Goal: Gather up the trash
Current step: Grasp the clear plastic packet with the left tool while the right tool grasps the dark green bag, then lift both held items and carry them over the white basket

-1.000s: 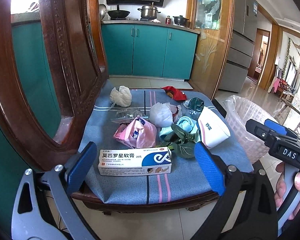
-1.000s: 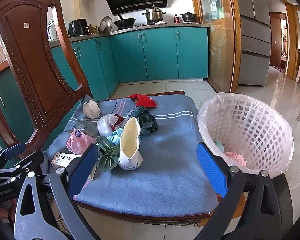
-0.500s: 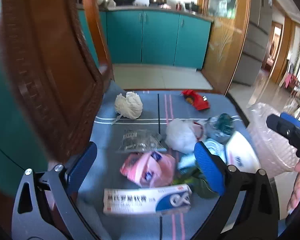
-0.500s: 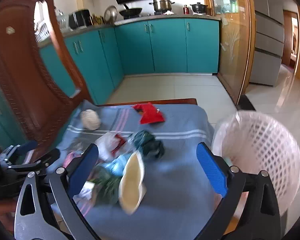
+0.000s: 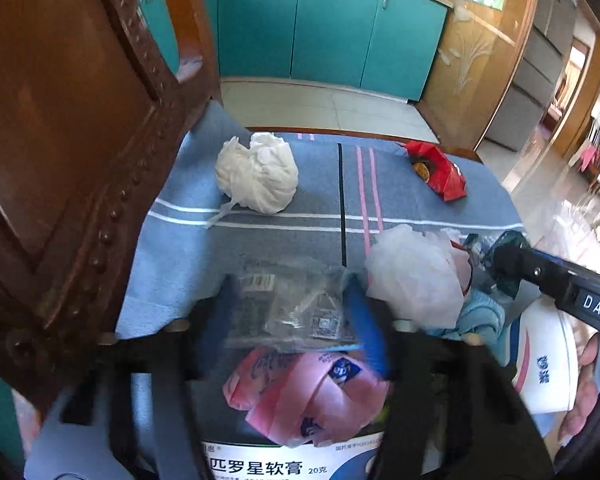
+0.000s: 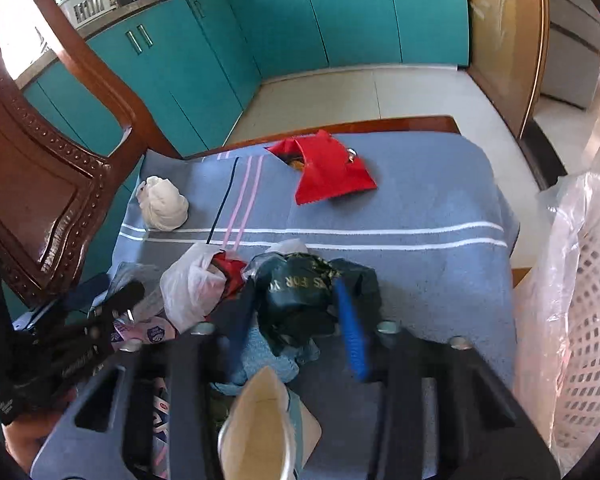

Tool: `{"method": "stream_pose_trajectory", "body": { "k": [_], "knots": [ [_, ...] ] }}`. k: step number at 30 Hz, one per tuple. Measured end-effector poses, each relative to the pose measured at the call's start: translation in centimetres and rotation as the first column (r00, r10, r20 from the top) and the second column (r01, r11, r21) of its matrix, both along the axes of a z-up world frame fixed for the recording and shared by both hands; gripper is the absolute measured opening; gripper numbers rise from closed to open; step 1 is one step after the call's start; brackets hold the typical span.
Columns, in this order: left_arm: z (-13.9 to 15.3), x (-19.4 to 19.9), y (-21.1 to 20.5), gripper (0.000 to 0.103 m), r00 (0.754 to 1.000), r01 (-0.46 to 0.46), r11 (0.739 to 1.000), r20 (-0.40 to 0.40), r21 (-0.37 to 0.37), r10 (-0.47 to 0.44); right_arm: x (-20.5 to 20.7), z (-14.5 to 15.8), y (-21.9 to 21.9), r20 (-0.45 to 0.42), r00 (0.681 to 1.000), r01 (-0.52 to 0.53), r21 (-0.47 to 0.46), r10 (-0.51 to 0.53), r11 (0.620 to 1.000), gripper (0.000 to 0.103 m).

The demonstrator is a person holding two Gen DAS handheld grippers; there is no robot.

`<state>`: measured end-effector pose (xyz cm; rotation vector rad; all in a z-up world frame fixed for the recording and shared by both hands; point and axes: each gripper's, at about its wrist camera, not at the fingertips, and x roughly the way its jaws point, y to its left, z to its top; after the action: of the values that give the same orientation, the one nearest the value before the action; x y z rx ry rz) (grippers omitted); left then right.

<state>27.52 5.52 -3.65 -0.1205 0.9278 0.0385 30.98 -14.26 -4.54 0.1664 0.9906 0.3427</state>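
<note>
Blue striped cloth (image 6: 420, 208) over a chair seat, kitchen behind. Left gripper (image 5: 288, 312) spread around a clear wrapper (image 5: 296, 304); right gripper (image 6: 296, 312) spread around a dark green bag (image 6: 300, 284). Best closing low on both, lifting straight. White bag (image 6: 188, 284) and pink packet (image 5: 308, 396) crowding close; lined basket (image 6: 580, 320) at right.

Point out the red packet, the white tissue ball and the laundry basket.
red packet (image 6: 332, 172), right wrist view, middle of its flat face
white tissue ball (image 5: 256, 176), left wrist view, its centre
laundry basket (image 6: 588, 320), right wrist view, lattice side wall
</note>
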Motion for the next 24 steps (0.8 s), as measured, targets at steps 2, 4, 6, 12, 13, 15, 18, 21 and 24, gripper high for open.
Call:
{"method": "stream_pose_trajectory", "body": {
  "k": [2,4,6,12,13,15,18,21,24],
  "knots": [
    [-0.1,0.1,0.3,0.048,1.000,0.004,1.000,0.004,-0.019,-0.004,-0.1,0.4,-0.3,0.011,1.000,0.007,0.012,-0.007,1.000,0.031],
    [0.4,-0.3,0.4,0.046,0.999,0.005,0.999,0.035,-0.036,-0.004,-0.6,1.2,-0.9,0.042,0.999,0.019,0.030,-0.021,0.999,0.030],
    [1.7,-1.1,0.5,0.045,0.995,0.011,0.999,0.095,-0.049,-0.007,-1.1,2.1,-1.5,0.075,0.996,0.035,0.047,-0.039,0.998,0.029],
    [7.2,-6.9,-0.5,0.045,0.946,0.054,0.998,0.321,-0.041,-0.038,-4.9,6.0,-3.4,0.229,0.972,0.016,0.128,-0.046,0.992,0.029],
    [7.9,-8.2,-0.9,0.045,0.935,0.061,0.998,0.352,-0.027,-0.048,-5.8,6.5,-3.6,0.249,0.968,0.009,0.133,-0.042,0.991,0.029],
    [9.1,-10.7,-1.4,0.045,0.915,0.066,0.998,0.399,-0.013,-0.055,-8.3,7.6,-4.1,0.296,0.954,0.005,0.147,-0.049,0.989,0.029],
    [10.1,-14.4,-2.2,0.045,0.888,0.084,0.996,0.456,-0.024,-0.063,-11.9,8.7,-4.1,0.362,0.931,-0.004,0.137,-0.046,0.990,0.029],
    [10.0,-17.9,-3.0,0.045,0.869,0.096,0.995,0.489,-0.008,-0.079,-15.4,9.1,-4.0,0.415,0.909,-0.014,0.118,-0.037,0.993,0.029],
    [8.8,-19.7,-3.7,0.045,0.878,0.109,0.994,0.468,0.006,-0.099,-18.0,8.2,-3.9,0.421,0.907,-0.016,0.089,-0.024,0.996,0.029]
  ]
}}
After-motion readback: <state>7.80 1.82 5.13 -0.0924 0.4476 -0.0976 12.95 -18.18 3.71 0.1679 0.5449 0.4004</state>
